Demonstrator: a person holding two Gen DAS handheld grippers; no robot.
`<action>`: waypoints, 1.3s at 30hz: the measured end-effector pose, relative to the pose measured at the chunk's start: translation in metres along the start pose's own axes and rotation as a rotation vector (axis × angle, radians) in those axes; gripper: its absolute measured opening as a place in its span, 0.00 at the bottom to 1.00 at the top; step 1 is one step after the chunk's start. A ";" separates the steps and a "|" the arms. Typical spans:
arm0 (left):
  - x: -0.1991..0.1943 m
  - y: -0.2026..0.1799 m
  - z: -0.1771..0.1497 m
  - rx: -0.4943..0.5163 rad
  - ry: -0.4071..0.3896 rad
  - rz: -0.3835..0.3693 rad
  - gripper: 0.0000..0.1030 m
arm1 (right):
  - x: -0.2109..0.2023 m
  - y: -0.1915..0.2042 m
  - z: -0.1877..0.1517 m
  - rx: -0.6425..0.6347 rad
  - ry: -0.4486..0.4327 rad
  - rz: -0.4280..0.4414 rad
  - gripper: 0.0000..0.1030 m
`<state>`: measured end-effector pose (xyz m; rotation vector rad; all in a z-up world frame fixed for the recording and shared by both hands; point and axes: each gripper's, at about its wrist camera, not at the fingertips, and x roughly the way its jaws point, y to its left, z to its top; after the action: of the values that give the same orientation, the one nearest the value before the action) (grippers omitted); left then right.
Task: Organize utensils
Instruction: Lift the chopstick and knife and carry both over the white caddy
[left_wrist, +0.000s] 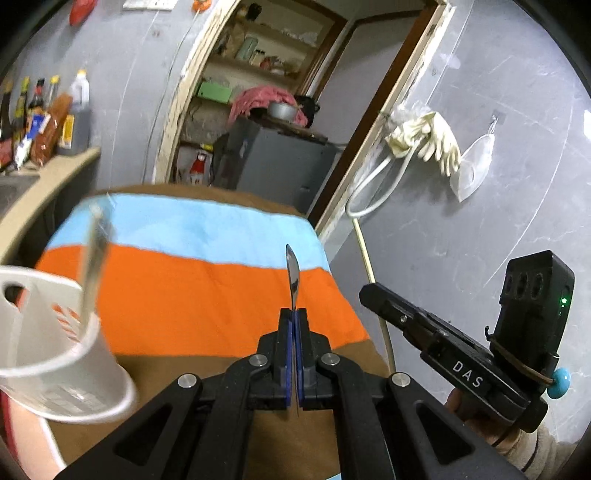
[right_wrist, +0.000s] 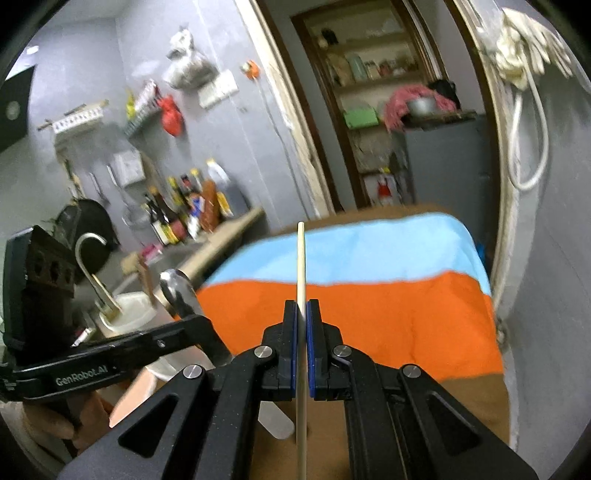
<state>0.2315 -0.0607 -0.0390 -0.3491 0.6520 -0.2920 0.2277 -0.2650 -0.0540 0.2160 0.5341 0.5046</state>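
Left tongs (left_wrist: 294, 317) pinching thin steel spoon (left_wrist: 292, 275), pale chopstick (right_wrist: 301, 266) upright

White letters — "DAS" — can be read on the side of the black plastic right gripper (left_wrist: 369, 295). "GenRobot.AI" is printed in pale letters along the black plastic left gripper (right_wrist: 195, 317). The labels on the dark glass bottles (right_wrist: 173, 218) are too blurred to be read.
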 end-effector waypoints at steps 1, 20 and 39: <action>-0.008 0.002 0.006 0.009 -0.012 0.001 0.02 | -0.004 0.008 0.003 -0.003 -0.026 0.011 0.04; -0.134 0.055 0.059 0.030 -0.136 0.073 0.02 | 0.008 0.132 0.063 -0.020 -0.342 0.208 0.04; -0.199 0.144 0.073 -0.081 -0.259 0.299 0.02 | 0.057 0.188 0.055 0.034 -0.462 0.329 0.04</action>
<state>0.1489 0.1588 0.0639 -0.3547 0.4536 0.0655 0.2238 -0.0788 0.0287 0.4436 0.0525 0.7401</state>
